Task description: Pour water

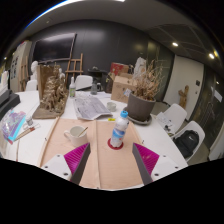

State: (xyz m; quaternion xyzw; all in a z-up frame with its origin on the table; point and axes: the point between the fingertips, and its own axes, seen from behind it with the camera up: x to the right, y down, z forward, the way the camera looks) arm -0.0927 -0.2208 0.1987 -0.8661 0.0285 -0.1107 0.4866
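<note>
A clear plastic water bottle (119, 129) with a blue label and blue cap stands upright on a small red coaster (116, 146) at the far end of a tan wooden board (105, 168). A white cup (76, 132) sits on the white table (45, 140), left of the bottle. My gripper (111, 159) is open, its magenta pads (72, 159) spread wide on either side of the board. The bottle stands just ahead of the fingers, with clear gaps on both sides.
A potted dry plant (141, 103) stands behind the bottle to the right, another dry arrangement (50, 95) at the back left. Papers (92, 106) lie mid-table, a blue-patterned bag (14, 125) at the left edge. White chairs (190, 135) stand to the right.
</note>
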